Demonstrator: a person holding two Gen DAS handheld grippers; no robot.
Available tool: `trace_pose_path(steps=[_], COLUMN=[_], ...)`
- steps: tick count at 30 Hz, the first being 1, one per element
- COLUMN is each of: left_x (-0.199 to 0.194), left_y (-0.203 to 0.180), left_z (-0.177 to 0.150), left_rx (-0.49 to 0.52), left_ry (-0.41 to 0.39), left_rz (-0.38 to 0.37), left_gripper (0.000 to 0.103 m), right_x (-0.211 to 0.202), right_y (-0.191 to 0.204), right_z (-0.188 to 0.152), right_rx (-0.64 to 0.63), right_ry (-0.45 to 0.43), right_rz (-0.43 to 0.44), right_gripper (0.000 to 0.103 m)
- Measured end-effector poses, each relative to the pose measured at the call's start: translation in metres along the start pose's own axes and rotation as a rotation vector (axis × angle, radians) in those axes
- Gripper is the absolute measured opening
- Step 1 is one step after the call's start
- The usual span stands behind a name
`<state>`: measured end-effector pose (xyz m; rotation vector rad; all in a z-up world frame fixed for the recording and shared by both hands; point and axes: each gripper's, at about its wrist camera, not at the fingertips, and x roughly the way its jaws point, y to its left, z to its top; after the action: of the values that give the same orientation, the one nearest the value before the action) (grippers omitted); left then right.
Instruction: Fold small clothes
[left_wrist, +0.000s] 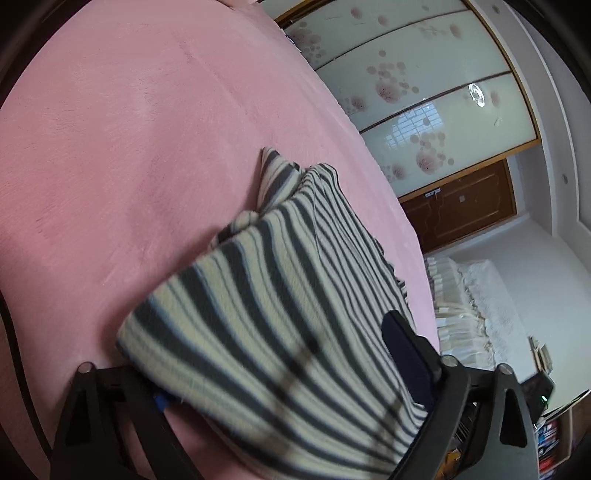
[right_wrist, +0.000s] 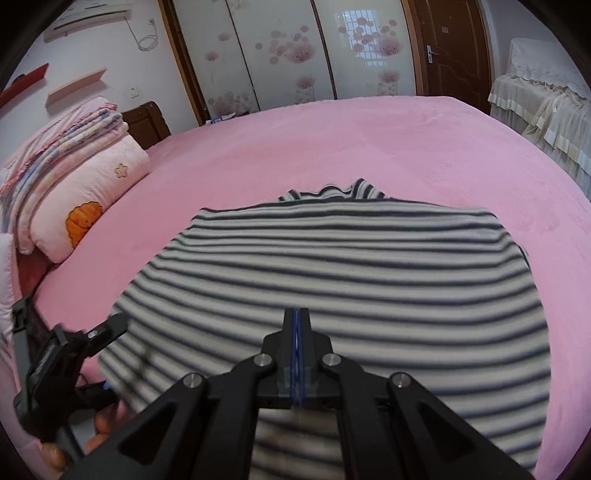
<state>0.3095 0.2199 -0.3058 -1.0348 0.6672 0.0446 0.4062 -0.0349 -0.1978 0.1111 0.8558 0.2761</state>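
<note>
A striped top (right_wrist: 332, 266) lies spread on the pink bed (right_wrist: 369, 140), its collar toward the far edge. The right gripper (right_wrist: 296, 321) sits over the top's near hem, fingers pressed fully together — nothing visibly between them. The left gripper (left_wrist: 240, 354) has its fingers wide apart around the top's side edge, not clamping it.

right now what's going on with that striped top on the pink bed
A person with a two-finger gripper in each hand is folding a grey-and-cream striped knit top on the pink plush bed cover. The right gripper is shut and held above the top's near part; whether it pinches fabric can't be told. The left gripper is open with the top's edge between its fingers. The collar end lies away from both.
</note>
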Motion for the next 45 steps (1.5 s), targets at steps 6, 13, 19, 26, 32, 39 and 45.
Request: trace_pose_path(steps=[6,13,19,26,32,39,45], left_x=[0.021,0.016,0.011,0.007,0.000,0.000,-0.004], left_y=[0.002,-0.032,-0.050,-0.056,-0.081,-0.120,-0.145], left_z=[0.008,0.005,0.007,0.004,-0.004,-0.013,-0.024], left_rx=[-0.008,0.129,0.186,0.213,0.333,0.454,0.524], left_ry=[0.063,0.010,-0.006,-0.017,-0.056,-0.063,-0.061], left_rz=[-0.021,0.006,0.036,0.056,0.036,0.026,-0.003], left_gripper=[0.017,0.011,0.011,0.011,0.010,0.010,0.010], right_x=[0.037,0.062,0.065,0.043,0.053,0.055,0.015], right_y=[-0.001,-0.003,-0.005,-0.003,-0.001,-0.016,-0.021], right_z=[0.015,-0.001,-0.001,0.004,-0.003,-0.004,-0.020], right_rx=[0.019,0.031,0.036,0.021,-0.008,0.068,0.118], right_ry=[0.064,0.137,0.148,0.115,0.155,0.184,0.128], right_rz=[-0.009,-0.005,-0.001,-0.001,-0.026,0.041,0.105], right_gripper=[0.000,0.000,0.000,0.000,0.000,0.000,0.000])
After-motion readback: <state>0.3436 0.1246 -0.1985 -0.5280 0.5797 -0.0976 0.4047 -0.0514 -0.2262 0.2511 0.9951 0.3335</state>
